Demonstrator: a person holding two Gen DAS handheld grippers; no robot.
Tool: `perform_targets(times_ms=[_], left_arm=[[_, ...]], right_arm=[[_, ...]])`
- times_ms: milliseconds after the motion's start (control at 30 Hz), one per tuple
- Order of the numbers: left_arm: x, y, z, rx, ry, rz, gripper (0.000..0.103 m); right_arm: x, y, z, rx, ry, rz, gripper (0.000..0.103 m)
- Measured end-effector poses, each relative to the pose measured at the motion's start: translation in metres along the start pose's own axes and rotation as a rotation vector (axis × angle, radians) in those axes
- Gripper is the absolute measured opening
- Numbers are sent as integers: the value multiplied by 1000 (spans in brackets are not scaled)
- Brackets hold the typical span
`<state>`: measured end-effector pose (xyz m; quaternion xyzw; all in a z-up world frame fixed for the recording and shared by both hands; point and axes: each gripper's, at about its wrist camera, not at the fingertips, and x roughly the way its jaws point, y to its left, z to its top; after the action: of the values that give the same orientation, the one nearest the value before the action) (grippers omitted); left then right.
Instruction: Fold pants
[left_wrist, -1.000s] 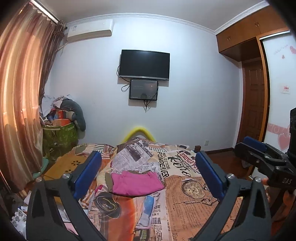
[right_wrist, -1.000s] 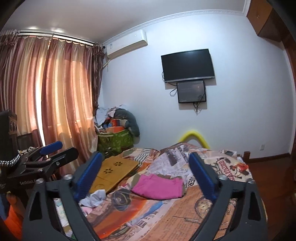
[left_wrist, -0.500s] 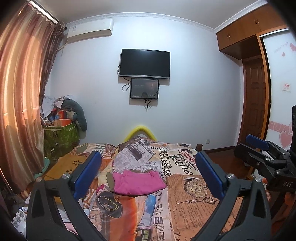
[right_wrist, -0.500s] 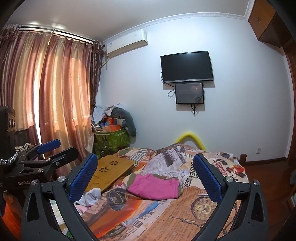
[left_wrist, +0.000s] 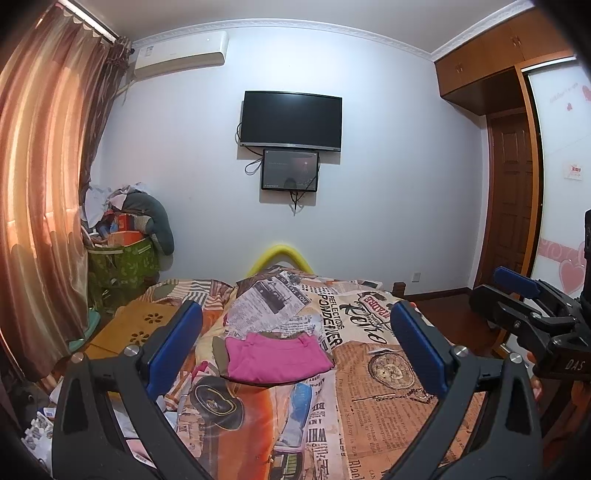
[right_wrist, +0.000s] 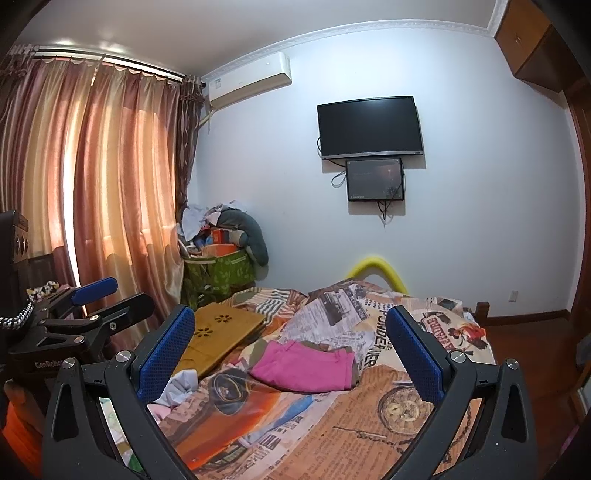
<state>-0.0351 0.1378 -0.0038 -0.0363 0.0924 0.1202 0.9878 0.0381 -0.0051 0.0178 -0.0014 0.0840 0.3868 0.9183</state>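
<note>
Pink pants (left_wrist: 277, 356) lie folded flat on the bed, on top of an olive garment whose edge shows at their left. The right wrist view shows the same pink pants (right_wrist: 306, 365) mid-bed. My left gripper (left_wrist: 295, 328) hovers open above the near part of the bed, well short of the pants, holding nothing. My right gripper (right_wrist: 290, 328) is also open and empty, at a similar distance. Each gripper shows in the other's view: the right gripper (left_wrist: 491, 286) at the right edge, the left gripper (right_wrist: 129, 293) at the left edge.
The bed cover (left_wrist: 388, 406) has a newspaper print. A wooden lap tray (right_wrist: 221, 332) lies on the bed's left side beside loose clothes (right_wrist: 177, 387). A green basket (right_wrist: 221, 273) piled with clothes stands by the curtain. A yellow foam arc (left_wrist: 284, 254) marks the far bed end.
Both views have shifted slightly, the right gripper drawing back and turning a little. The pink pants have not moved and both grippers stay open.
</note>
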Motion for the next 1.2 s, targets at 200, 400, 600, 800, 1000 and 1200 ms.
perform_targets(times_ms=[200, 400, 600, 800, 1000, 1200], left_arm=[[1, 0, 1, -3, 6, -3, 103], [3, 1, 1, -9, 16, -19, 103], [4, 2, 1, -8, 17, -21, 103], [3, 1, 0, -7, 18, -25, 103], [3, 1, 0, -11, 22, -35, 103], [2, 1, 2, -9, 22, -41, 103]], right_arm=[[0, -1, 2, 1, 5, 1, 103], [-1, -3, 2, 3, 9, 2, 103], [-3, -4, 1, 7, 8, 0, 103], [-3, -5, 0, 11, 10, 2, 103], [-3, -5, 0, 13, 9, 1, 103], [-3, -5, 1, 14, 12, 2, 103]])
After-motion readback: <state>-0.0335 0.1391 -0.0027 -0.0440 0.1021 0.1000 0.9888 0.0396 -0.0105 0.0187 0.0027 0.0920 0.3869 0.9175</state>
